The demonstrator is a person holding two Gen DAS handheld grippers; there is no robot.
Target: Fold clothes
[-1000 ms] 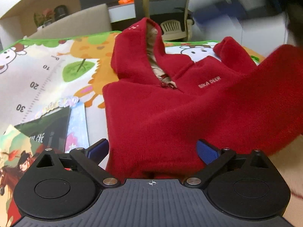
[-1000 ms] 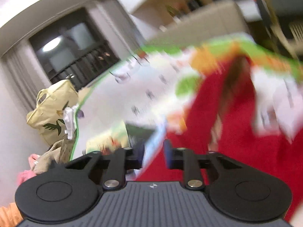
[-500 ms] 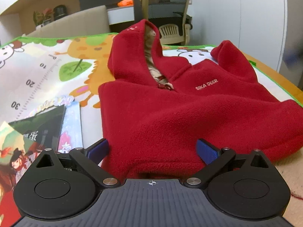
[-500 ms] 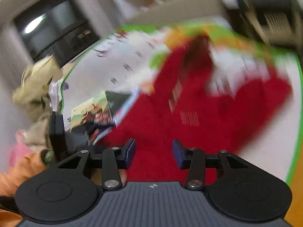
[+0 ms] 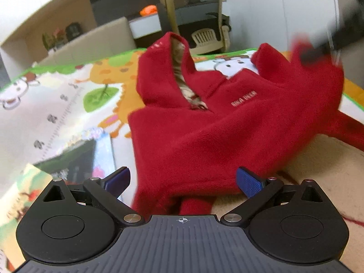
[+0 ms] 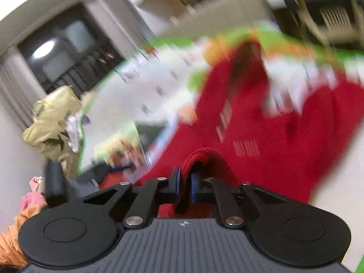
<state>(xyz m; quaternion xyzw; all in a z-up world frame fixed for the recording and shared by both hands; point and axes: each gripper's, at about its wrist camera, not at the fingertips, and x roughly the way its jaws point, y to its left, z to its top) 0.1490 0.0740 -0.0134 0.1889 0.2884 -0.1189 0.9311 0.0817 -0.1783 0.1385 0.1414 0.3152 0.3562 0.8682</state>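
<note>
Your right tongs (image 6: 184, 183) are clenched on a fold of the red hoodie (image 5: 204, 122), fabric bunched up betw. the blue pads (image 6: 176, 180). Your left tongs (image 5: 182, 182) are spread wide, gripping nothing, pads either side of the hoodie's near hem w/o touching it.

The hoodie lies front up on the play mat (image 5: 56, 100), hood toward the far edge, pale lettering on the chest. One sleeve is lifted at the right of the left wrist view, blurred, w/ a dark blurred shape over it; can't tell what that shape is.

Containers: a yellowish bag (image 6: 51, 122) sits off the mat's far left edge in the right wrist view, white cloth poking out at its side; rest of contents not visible.

Surface: the mat is printed w/ a giraffe, leaves, a number scale and a green border. Picture books (image 5: 75, 159) lie on it just left of the hoodie. Beyond it: a beige chair (image 5: 195, 16) and a dark window w/ railing (image 6: 66, 54).
</note>
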